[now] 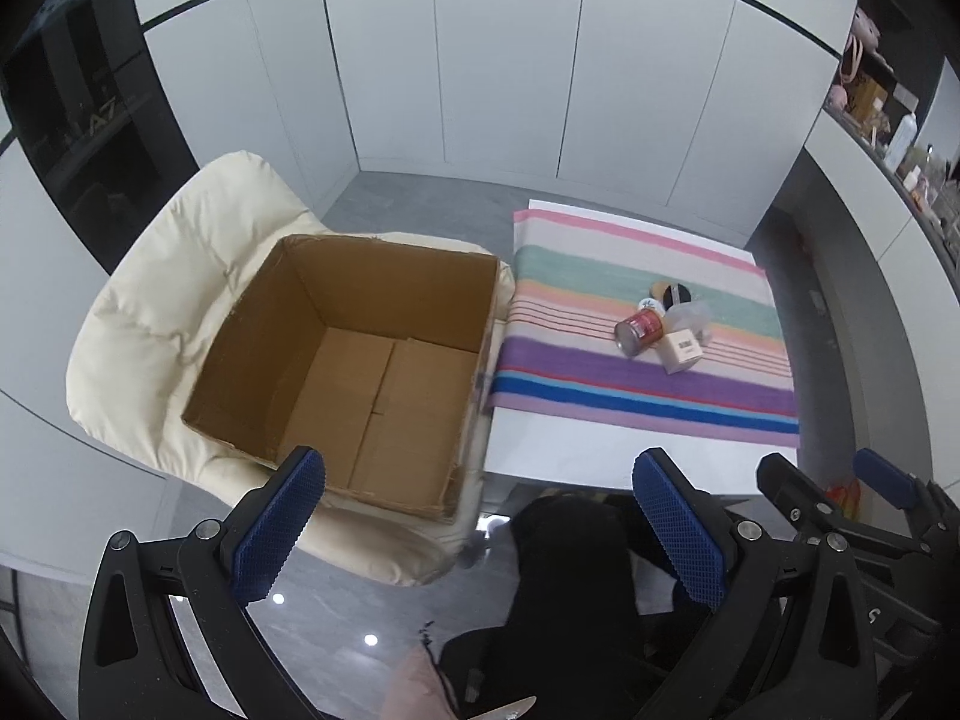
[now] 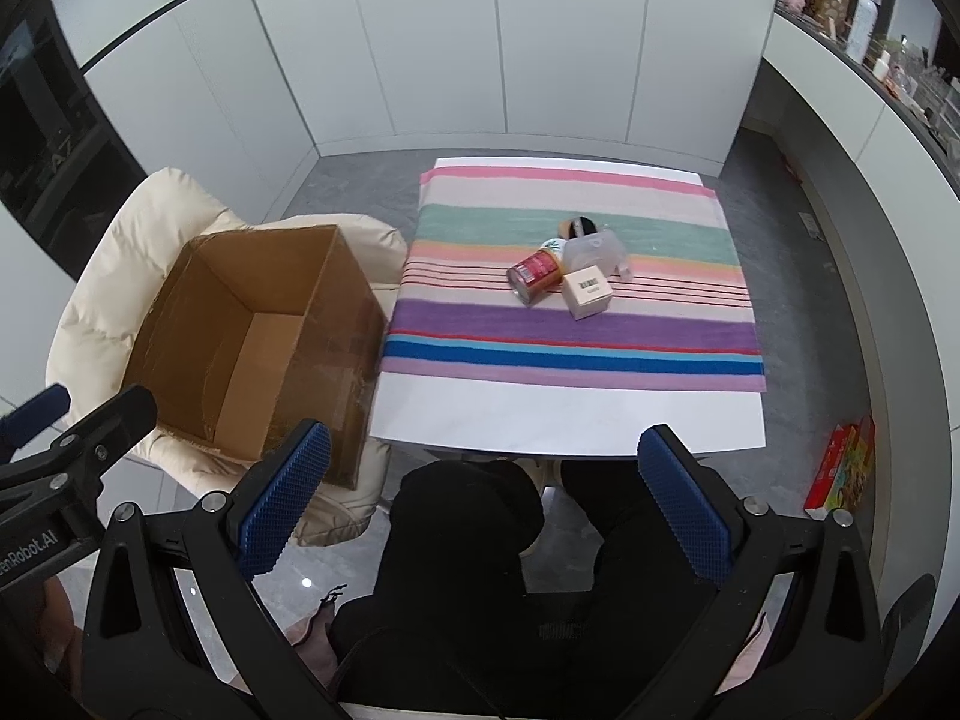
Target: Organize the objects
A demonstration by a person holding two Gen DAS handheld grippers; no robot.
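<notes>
The red can (image 2: 536, 273) lies on its side in a small cluster on the striped cloth (image 2: 570, 330), touching a cream carton (image 2: 587, 291) and a clear plastic container (image 2: 591, 249), with a small white jar (image 2: 553, 247) and a dark round item (image 2: 577, 227) just behind. The cloth covers a white table (image 2: 564, 420). Beside the table, an open cardboard box (image 1: 354, 360) sits empty on a cream padded chair (image 1: 156, 312). Both tools hang above the person's dark-clothed knees (image 2: 468, 516): the left gripper (image 1: 480, 522) and right gripper (image 2: 486, 510) each spread wide, grasping nothing.
</notes>
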